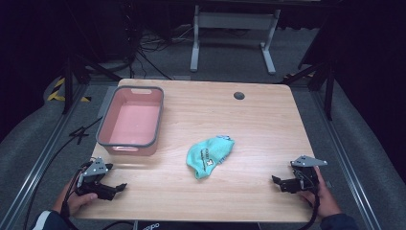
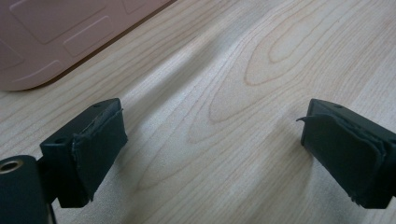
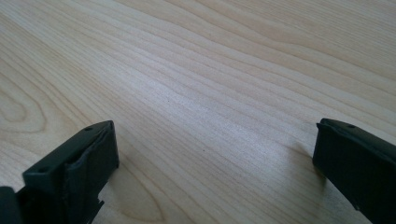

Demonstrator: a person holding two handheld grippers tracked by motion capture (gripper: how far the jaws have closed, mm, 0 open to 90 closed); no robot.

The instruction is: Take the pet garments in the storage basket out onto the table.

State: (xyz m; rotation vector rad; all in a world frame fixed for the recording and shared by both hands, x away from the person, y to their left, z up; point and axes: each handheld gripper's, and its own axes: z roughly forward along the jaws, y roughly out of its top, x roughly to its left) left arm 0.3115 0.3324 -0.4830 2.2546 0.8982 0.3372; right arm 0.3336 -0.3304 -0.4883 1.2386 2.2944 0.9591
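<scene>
- Left gripper (image 1: 117,188): a black two-jaw tool with a grey three-cornered plate on top, held in the person's left hand (image 1: 79,201) at the near left corner of the table. In the left gripper view (image 2: 212,154), the jaws stand spread wide apart with nothing between them; the black pads (image 2: 100,149) are matte, with rough, slightly frayed edges.
- Pink rectangular plastic bin with a grey rim (image 1: 130,117): it sits on the left half of the table, beyond the left gripper. The walls are smooth, the corners rounded, and the interior holds nothing. Its side, with shallow moulded panels, appears at the top left of the left gripper view (image 2: 51,37).
- Light wooden table top (image 1: 258,124): flat, with pale grain lines and oval whorls; a dark round grommet (image 1: 239,95) is set near the far edge.
- Crumpled teal cloth with printed marking (image 1: 209,155): soft and folded, lying near the table centre, well apart from both grippers.
- Right gripper (image 1: 277,181): black, plate on top, held in the right hand (image 1: 325,199) at the near right edge. In the right gripper view (image 3: 215,168), the jaws are spread wide over bare wood.
</scene>
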